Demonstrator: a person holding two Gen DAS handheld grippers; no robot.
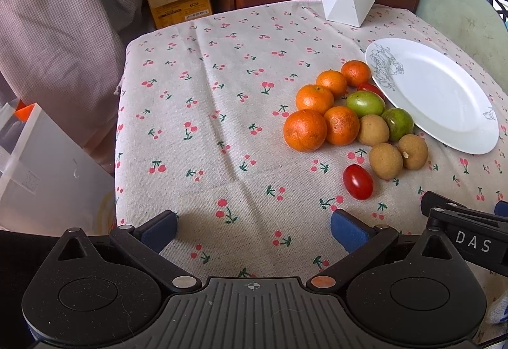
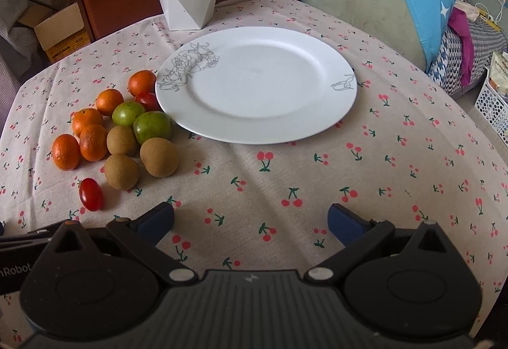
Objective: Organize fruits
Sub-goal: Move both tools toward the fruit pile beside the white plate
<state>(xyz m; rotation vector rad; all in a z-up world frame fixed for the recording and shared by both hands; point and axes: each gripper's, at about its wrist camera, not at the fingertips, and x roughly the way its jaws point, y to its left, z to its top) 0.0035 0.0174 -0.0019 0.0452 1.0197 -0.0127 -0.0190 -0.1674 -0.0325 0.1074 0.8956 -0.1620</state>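
Both tools hover low over the desk (image 2: 397,158) with nothing in them. The left gripper (image 1: 254,227) has its jaws spread wide over bare cherry-print cloth, and the right gripper (image 2: 250,220) is released just as wide, pointing at the empty white plate (image 2: 317,63).

The fruit lies in a tight cluster on the cloth, at about 9 o'clock from the plate in the right wrist view and at 2 o'clock from the left jaws. It holds five small oranges (image 1: 304,130), two green fruits (image 1: 365,103), three brown fruits (image 1: 385,160) and a red tomato (image 1: 358,182) lying apart at the near edge. A second tomato (image 1: 371,88) is wedged between the plate rim and the rest.

All of it looks light and round, so it will probably roll if nudged. The oranges seem firm enough for a squeeze across the middle. The tomatoes are smooth and thin-skinned and likely call for a gentle grip across the short axis. The lone tomato looks the easiest pick, since nothing crowds it.

The wedged tomato is mostly hidden. What the brown and green fruits are cannot be told. A white planter (image 2: 187,6) stands at 12 o'clock behind the plate, its leaves cut off by the frame.
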